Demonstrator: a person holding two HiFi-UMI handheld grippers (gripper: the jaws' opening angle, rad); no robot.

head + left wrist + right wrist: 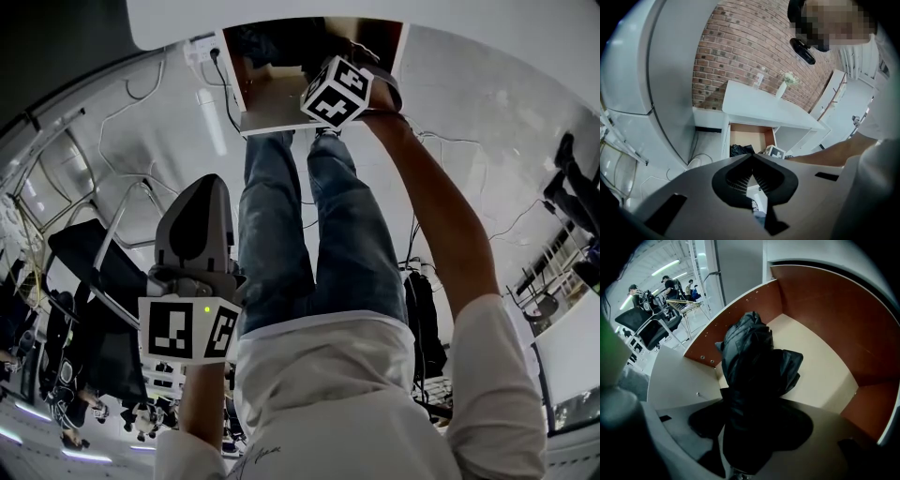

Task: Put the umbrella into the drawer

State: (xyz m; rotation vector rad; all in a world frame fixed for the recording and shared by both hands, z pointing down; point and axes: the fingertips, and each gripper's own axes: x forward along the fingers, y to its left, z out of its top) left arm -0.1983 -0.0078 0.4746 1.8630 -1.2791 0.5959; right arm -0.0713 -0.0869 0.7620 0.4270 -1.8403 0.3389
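Umbrella (pixel 749 357), black and folded, runs lengthwise straight out from the right gripper (pixel 751 427), its far end pointing toward a brown wall of the open drawer (pixel 820 310). The 2 jaws clamp its near end; the rest sits inside the drawer. The left gripper (pixel 752 158) is outside the drawer, jaws pressed together on nothing.

Red brick wall (pixel 740 51) filled the upper middle of the left gripper view, white desk (pixel 759 110) in front, small vase (pixel 783 88) of flowers on it. Pale floor (pixel 487 103) had cables (pixel 225 94) trailing at the head view's upper left. Black office chairs (pixel 658 329) and ceiling strip lights (pixel 670 266) sat upper left in the right gripper view.
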